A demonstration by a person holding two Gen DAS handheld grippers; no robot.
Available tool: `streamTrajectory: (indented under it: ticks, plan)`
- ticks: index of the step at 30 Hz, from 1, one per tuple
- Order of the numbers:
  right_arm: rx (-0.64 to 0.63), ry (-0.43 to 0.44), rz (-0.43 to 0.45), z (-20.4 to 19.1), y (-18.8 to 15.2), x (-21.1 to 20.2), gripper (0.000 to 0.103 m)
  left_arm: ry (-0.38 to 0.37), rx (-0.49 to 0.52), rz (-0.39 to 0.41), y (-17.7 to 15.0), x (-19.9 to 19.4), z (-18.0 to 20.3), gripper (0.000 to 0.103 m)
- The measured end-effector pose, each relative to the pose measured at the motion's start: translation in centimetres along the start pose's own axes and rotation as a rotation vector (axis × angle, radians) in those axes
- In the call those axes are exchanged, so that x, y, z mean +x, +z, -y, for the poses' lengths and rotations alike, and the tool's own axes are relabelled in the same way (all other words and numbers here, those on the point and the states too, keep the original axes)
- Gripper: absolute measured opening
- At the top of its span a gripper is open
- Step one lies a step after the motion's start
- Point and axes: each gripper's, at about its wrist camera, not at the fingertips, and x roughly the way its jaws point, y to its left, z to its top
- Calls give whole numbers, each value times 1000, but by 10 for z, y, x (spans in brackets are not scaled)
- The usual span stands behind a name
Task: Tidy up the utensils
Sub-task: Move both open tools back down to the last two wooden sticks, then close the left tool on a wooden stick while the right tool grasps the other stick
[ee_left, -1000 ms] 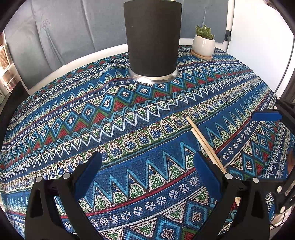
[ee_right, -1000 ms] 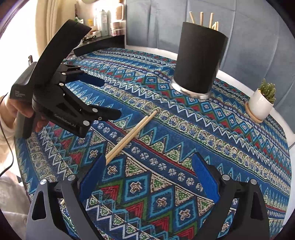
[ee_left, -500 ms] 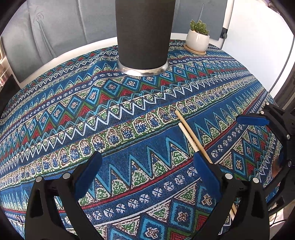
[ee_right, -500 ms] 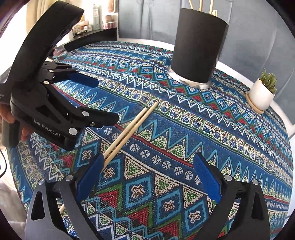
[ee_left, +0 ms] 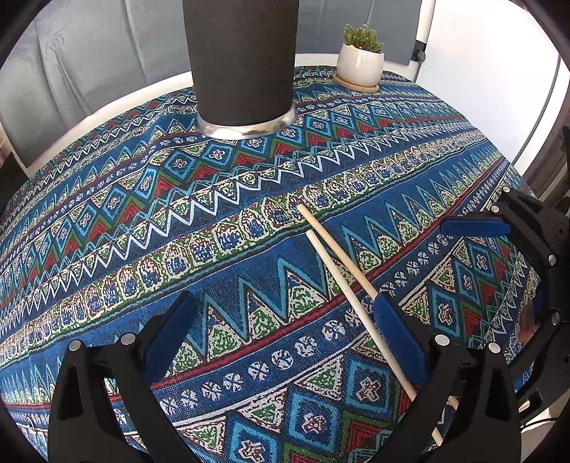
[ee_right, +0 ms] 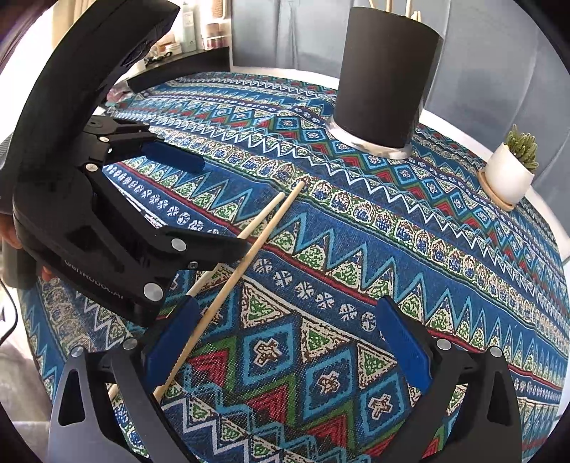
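Left wrist view: the left gripper (ee_left: 281, 331) is spread wide and empty above the bench (ee_left: 107, 228); two chopsticks (ee_left: 342, 281) lie at four o'clock, and the holder (ee_left: 242, 64) has its top cropped at twelve.

Right wrist view: the right gripper (ee_right: 285, 338) is released; only here do sticks show in the holder (ee_right: 386, 71).

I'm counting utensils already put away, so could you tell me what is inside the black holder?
In the right wrist view, a few wooden stick tips poke above the black holder. Its opaque wall hides their lower ends and anything shorter inside.
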Motion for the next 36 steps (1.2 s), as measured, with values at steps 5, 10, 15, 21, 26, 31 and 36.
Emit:
streamTrajectory:
  ticks: [5,10,15,21,26,31,36]
  plan:
    - [-30,-29,-15,3,-4,-5,95,22,6,-6,-9,-5,3,97]
    - [-68,-36,-65,15,-4,-9,95,33,-10,-31,-14,-9,2,97]
    - [-13,-4,-126,45,3,0,95,56,-52,-72,-15,-9,6,97]
    - [52,42,-167,67,14,13,96,51,-26,-47,-22,-11,9,98]
    - [54,42,-155,73,17,16,96,33,0,-80,-28,-15,3,99]
    - [51,56,-153,74,19,17,93,15,20,-111,-32,-20,-4,93]
    - [57,47,-112,86,15,2,11,31,-17,-126,-35,-31,-19,63]
